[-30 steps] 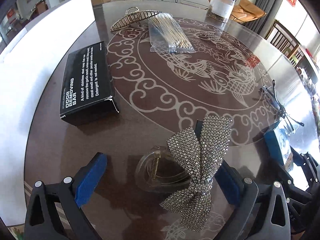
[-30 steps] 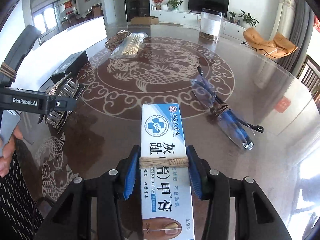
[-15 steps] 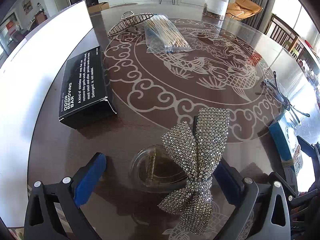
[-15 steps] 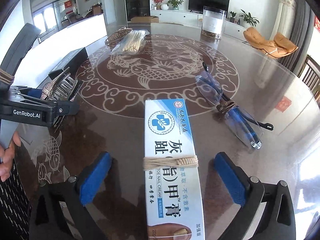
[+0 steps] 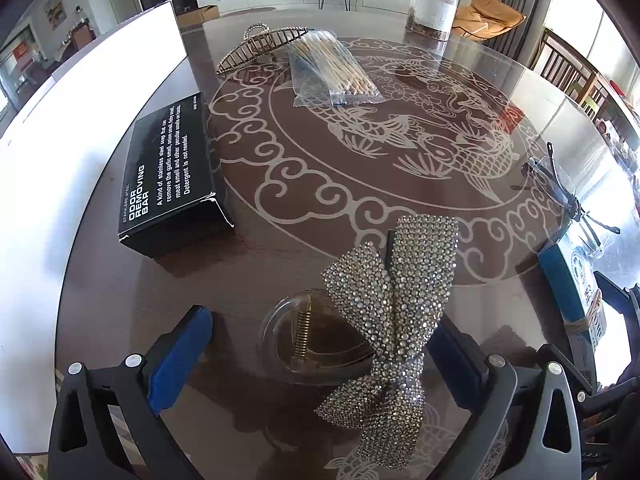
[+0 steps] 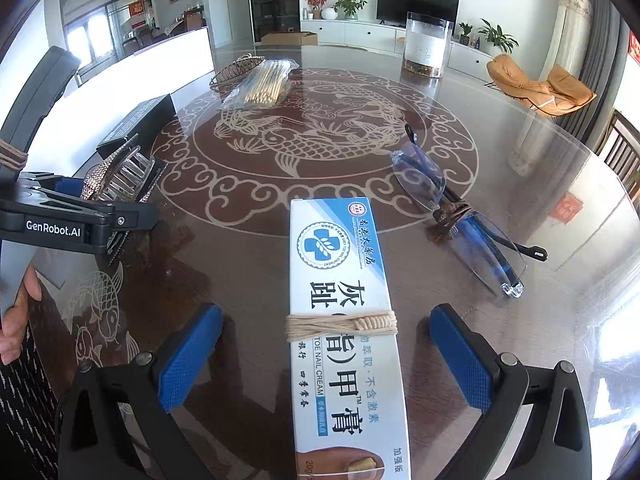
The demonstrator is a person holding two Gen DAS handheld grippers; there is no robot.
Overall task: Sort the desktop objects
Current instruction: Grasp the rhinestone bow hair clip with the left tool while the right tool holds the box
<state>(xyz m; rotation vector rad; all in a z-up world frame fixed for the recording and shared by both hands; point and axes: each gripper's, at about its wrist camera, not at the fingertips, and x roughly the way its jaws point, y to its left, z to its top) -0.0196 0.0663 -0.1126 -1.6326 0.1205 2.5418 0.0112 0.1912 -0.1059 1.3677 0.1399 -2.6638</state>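
Glass-topped dark round table (image 5: 280,264), living room behind. Left view: my left gripper (image 5: 320,344) gapes wide around the sparkly rhinestone bow hair clip (image 5: 396,300), bow nearer my right finger, long axis running away from me; rigid, bumpy, light — I'd pinch the knot. Right view: my right gripper (image 6: 326,354) spread wide, not touching the blue-white cardboard toe-nail cream box (image 6: 344,320) lying centred between fingers, pointing forward; light, crushable, so squeeze its long sides.

Black right gripper (image 6: 326,354), blue textured pads (image 6: 188,356), silver screws.
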